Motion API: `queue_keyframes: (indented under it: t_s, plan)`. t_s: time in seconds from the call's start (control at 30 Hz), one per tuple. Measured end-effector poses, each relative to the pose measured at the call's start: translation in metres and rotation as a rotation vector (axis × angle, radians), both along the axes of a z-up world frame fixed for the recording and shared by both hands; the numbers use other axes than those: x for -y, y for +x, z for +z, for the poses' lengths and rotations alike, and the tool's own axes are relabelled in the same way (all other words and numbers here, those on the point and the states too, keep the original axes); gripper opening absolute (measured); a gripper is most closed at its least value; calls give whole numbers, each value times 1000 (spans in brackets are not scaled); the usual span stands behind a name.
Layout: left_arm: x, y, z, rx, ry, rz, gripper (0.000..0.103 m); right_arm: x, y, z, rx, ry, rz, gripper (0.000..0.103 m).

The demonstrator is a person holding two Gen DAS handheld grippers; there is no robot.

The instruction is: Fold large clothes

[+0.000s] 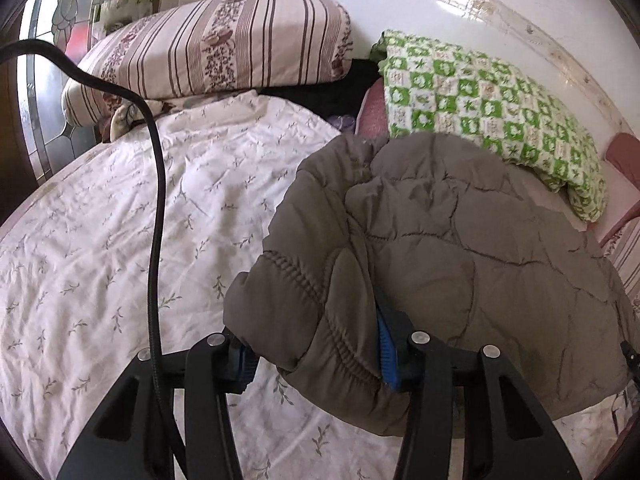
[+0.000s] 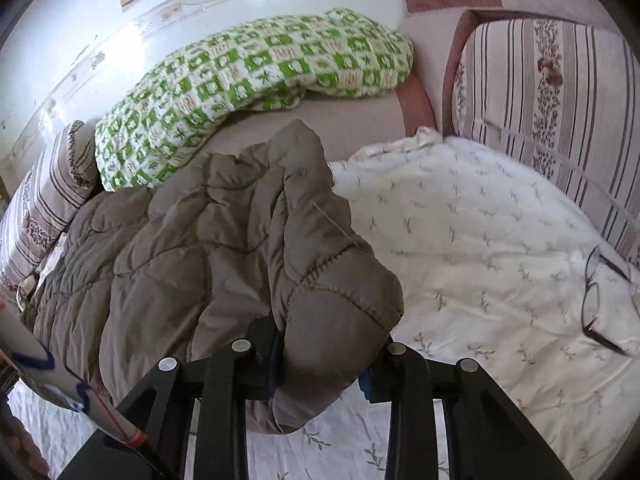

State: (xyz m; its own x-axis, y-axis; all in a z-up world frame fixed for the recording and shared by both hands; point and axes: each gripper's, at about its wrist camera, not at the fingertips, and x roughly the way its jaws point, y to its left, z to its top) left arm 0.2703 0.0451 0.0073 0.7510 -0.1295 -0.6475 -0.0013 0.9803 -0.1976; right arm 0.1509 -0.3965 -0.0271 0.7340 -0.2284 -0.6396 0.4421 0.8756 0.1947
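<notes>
Bedroom, bed [image 1: 120, 240] under white sprigged sheet. Grey-brown quilted jacket [image 1: 460, 248] bunched toward wall-side edge, below green checked blanket [image 1: 480, 104]. Left gripper [image 1: 316, 364] clenched on elasticated cuff or hem; right gripper [image 2: 324, 368] clamped on padded corner of same garment. Judged early: both ends gathered, no flat fold laid, squaring and stacking left. Only right view shows eyeglasses [image 2: 600, 304] on sheet near bed's edge; only left view shows black cable [image 1: 158, 200].
</notes>
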Motion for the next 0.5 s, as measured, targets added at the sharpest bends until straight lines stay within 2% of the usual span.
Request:
queue_keyframes:
  t_s: [0.13, 0.33, 0.5]
  plan:
    - [-4, -20, 12, 8, -13, -4, 47, 0, -14, 15, 18, 12, 9, 31]
    - [-12, -69, 17, 8, -9, -3, 47, -10, -56, 35, 45, 16, 29, 31]
    - [-24, -113, 9, -4, -14, 5, 48, -15, -110, 28, 40, 63, 26, 32]
